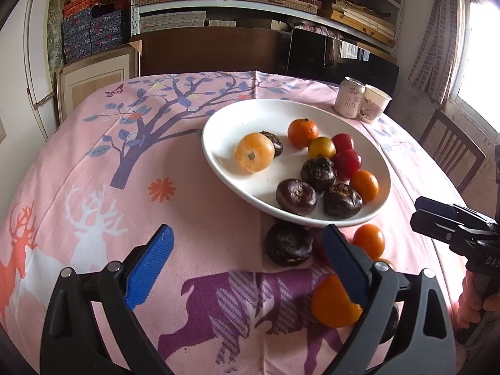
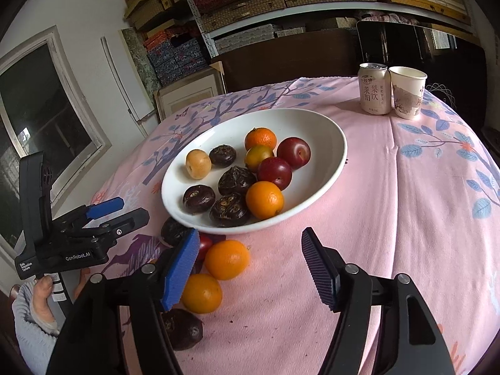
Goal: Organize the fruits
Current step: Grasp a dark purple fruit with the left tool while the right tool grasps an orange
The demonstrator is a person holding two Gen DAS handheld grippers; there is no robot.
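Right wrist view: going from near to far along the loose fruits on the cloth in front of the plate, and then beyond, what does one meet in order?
Dark water chestnut → near orange → second orange → white plate → drink can.

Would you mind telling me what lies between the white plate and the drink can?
Only bare pink tablecloth lies between the white plate and the drink can, seen most clearly in the right wrist view.

Left claw (image 1: 250, 268) and right claw (image 2: 250, 268) gape wide.
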